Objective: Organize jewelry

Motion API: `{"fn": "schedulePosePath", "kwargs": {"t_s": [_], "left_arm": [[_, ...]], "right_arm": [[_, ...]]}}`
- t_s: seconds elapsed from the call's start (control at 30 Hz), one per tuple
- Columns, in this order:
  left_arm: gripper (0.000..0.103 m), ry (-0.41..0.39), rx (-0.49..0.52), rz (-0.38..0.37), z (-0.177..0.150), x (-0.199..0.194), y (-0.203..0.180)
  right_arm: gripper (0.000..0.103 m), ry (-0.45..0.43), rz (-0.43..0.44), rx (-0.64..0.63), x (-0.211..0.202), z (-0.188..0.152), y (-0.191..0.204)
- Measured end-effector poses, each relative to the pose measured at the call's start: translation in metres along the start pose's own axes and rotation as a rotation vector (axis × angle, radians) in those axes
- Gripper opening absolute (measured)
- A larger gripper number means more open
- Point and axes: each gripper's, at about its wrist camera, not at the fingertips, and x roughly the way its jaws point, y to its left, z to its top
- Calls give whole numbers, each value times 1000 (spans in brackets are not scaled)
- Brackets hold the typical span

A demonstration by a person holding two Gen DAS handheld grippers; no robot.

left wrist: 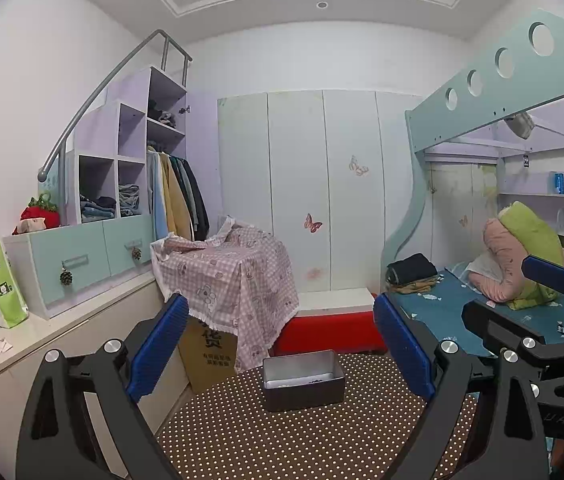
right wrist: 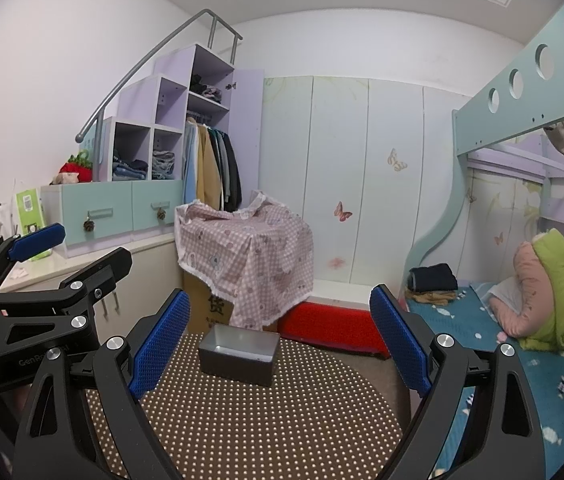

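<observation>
Jewelry barely visible: small dark bits on the floor of the grey metal tin (left wrist: 303, 380), at twelve o'clock on the dotted brown mat (left wrist: 282, 432). Left gripper (left wrist: 282, 344) spread wide, empty, above the mat. Right gripper (right wrist: 282, 338) likewise gaping, empty. Risks, by judgement: colliding side by side; nudging the light tin; fumbling tiny pieces.

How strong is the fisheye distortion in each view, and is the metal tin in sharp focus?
Left wrist view: strong bending at the edges, the bunk rail curves; the metal tin is fairly sharp, its contents too small to identify. Right wrist view: equal curvature, dark corners; the tin is sharp, no glare.
</observation>
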Motion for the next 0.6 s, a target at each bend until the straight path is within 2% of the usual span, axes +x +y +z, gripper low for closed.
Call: {"fn": "schedulePosePath", "kwargs": {"t_s": [0.6], "left_arm": [[91,-7,7,2,-1,3,2]], "right_arm": [[88,4,1,2,1,-1,1]]}}
